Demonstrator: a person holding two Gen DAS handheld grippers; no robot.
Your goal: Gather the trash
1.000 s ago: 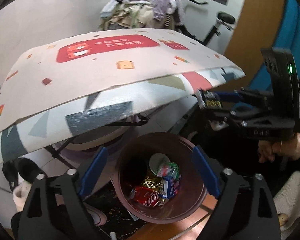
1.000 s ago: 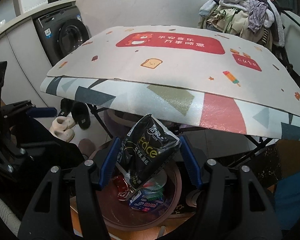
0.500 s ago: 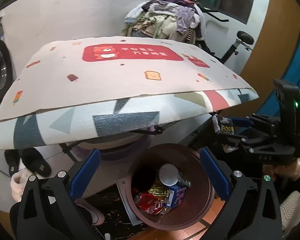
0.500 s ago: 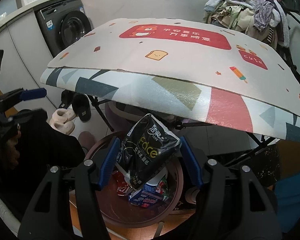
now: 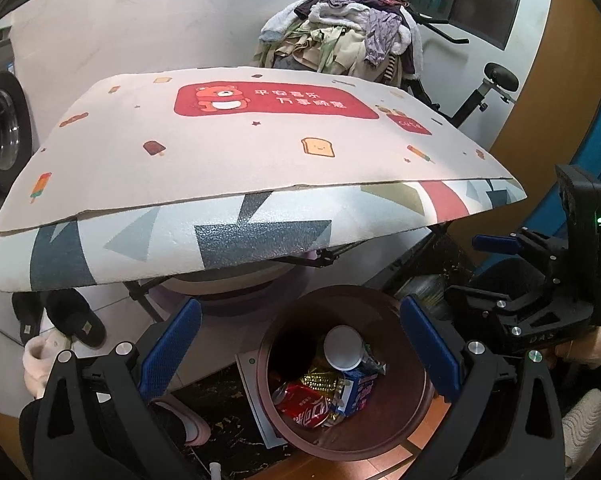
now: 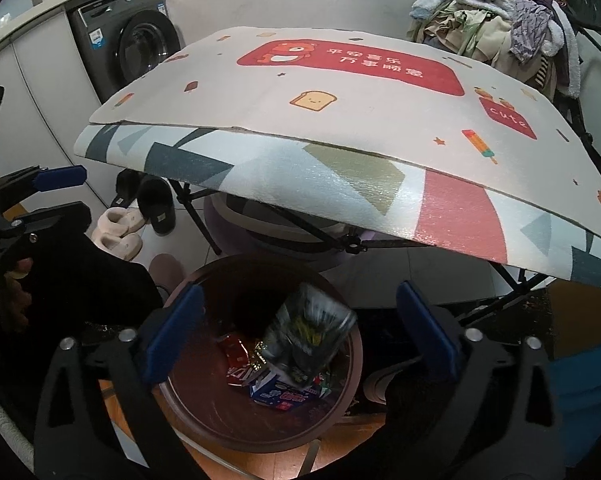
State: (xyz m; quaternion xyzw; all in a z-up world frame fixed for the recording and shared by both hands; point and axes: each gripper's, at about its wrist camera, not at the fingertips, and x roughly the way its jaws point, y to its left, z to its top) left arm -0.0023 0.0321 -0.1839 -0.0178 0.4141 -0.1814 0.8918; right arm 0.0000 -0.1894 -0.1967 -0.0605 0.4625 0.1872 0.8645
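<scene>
A round brown trash bin (image 5: 412, 412) (image 6: 204, 408) stands on the floor under the table's front edge. It holds a red wrapper (image 5: 302, 404), a blue-and-white carton (image 5: 360, 390) (image 6: 284, 396), a gold wrapper and a white round lid (image 5: 342, 347). A black snack bag (image 6: 306, 336), blurred, is falling into the bin between my right gripper's fingers. My right gripper (image 6: 296, 332) is open above the bin. My left gripper (image 5: 298, 354) is open and empty above the bin. The right gripper also shows at the right of the left wrist view (image 5: 496, 244).
A folding table with a patterned mat (image 5: 236, 160) (image 6: 340, 128) overhangs the bin. A washing machine (image 6: 136, 48) stands at the back left. Slippers (image 6: 140, 216) lie on the floor at left. A pile of clothes (image 5: 348, 36) sits behind the table.
My right gripper opened and let go of the black snack bag, which now drops into the bin. My left gripper drew back and up, staying open.
</scene>
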